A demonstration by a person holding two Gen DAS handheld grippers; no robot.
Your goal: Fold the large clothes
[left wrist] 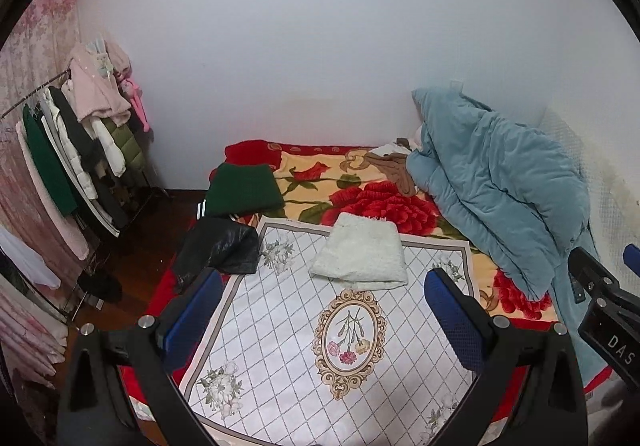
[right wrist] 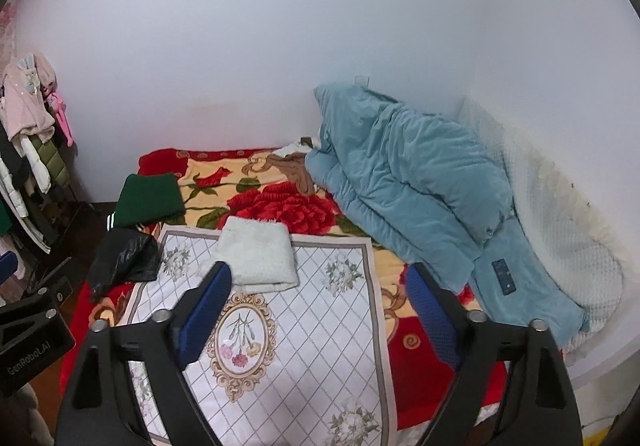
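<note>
A folded pale fluffy garment (left wrist: pixel 362 252) (right wrist: pixel 259 255) lies at the far edge of a white lattice-patterned cloth (left wrist: pixel 320 346) (right wrist: pixel 288 326) on the bed. A folded dark green garment (left wrist: pixel 244 190) (right wrist: pixel 150 199) and a crumpled black jacket (left wrist: pixel 220 248) (right wrist: pixel 124 258) lie at the bed's left side. My left gripper (left wrist: pixel 324 286) is open and empty, held above the patterned cloth. My right gripper (right wrist: pixel 320 282) is open and empty, above the same cloth; it also shows at the right edge of the left wrist view (left wrist: pixel 608 286).
A blue quilt (left wrist: pixel 492 182) (right wrist: pixel 404 182) is heaped at the bed's far right by the wall. A red floral blanket (left wrist: pixel 380 202) (right wrist: pixel 280 202) covers the bed. A rack of hanging clothes (left wrist: pixel 76 150) (right wrist: pixel 28 134) stands left over dark floor.
</note>
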